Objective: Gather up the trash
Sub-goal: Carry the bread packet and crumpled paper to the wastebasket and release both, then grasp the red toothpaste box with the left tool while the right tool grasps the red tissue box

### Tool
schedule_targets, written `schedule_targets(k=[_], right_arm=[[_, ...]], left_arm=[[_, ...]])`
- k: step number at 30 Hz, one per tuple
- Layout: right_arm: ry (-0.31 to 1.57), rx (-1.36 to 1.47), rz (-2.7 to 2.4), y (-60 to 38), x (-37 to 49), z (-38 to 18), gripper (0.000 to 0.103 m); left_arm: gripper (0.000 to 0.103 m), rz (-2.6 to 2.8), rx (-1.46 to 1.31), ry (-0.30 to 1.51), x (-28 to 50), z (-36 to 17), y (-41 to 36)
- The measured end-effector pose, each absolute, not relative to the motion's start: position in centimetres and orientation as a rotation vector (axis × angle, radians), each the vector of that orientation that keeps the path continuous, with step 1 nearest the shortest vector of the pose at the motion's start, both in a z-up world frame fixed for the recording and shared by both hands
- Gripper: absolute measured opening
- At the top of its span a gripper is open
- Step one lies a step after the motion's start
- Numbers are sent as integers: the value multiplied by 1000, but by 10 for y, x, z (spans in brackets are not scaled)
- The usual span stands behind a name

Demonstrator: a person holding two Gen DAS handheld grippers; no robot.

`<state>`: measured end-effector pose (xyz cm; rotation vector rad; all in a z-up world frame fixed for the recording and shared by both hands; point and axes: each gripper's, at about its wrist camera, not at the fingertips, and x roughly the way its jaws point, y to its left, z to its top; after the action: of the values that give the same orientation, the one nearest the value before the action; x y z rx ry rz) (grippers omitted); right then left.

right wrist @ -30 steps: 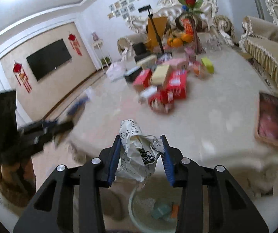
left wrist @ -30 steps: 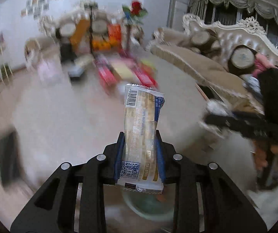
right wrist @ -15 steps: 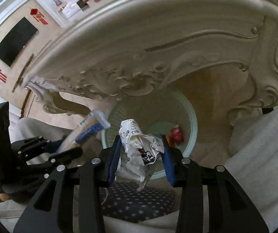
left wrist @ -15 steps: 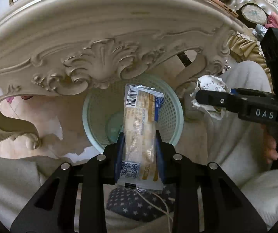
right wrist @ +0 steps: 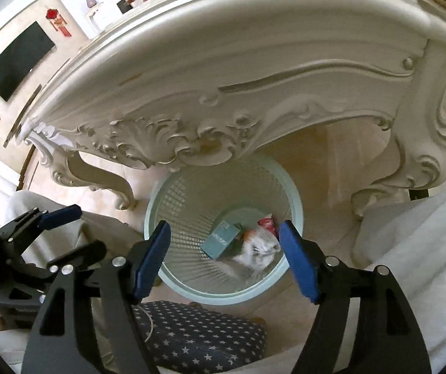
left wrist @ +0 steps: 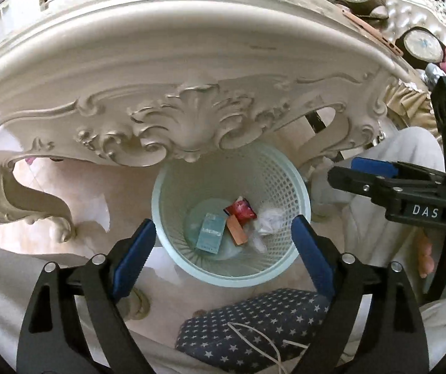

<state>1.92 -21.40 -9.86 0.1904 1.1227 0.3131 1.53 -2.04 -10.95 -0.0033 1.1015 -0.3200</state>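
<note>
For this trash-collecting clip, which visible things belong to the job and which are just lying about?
Job:
- mesh wastebasket
- crumpled paper, teal box and red wrapper inside it
- left gripper and right gripper, both open

Lying about:
- carved table
- star-patterned slipper
- wall TV

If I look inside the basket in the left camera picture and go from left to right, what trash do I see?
Inside the mesh wastebasket: teal box → orange-brown block → crumpled white wrapper. The red packet sits above the block, so its place in the order is unclear.
</note>
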Motion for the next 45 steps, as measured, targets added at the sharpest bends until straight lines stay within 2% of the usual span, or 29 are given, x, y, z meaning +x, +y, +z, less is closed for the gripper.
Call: schedule_targets(k=[5, 12, 22, 31, 37, 45], right_arm=[[1052, 191, 344, -217, 9, -67, 69], [776, 195, 362, -230, 20, 14, 69], [652, 173, 341, -224, 72, 53, 69], [709, 135, 282, -205, 154, 54, 69], [801, 118, 283, -190, 223, 46, 69], [912, 153, 319, -180, 264, 33, 69]], left_arm=[[86, -303, 8, 1065, 9, -92, -13], [86, -287, -57, 867, 20, -11, 10], [86, -166, -135, 697, 95, 52, 36], [86, -60, -70, 732, 192, 53, 28], [86, -62, -129, 771, 260, 57, 24], [86, -11, -97, 878, 314, 34, 21]])
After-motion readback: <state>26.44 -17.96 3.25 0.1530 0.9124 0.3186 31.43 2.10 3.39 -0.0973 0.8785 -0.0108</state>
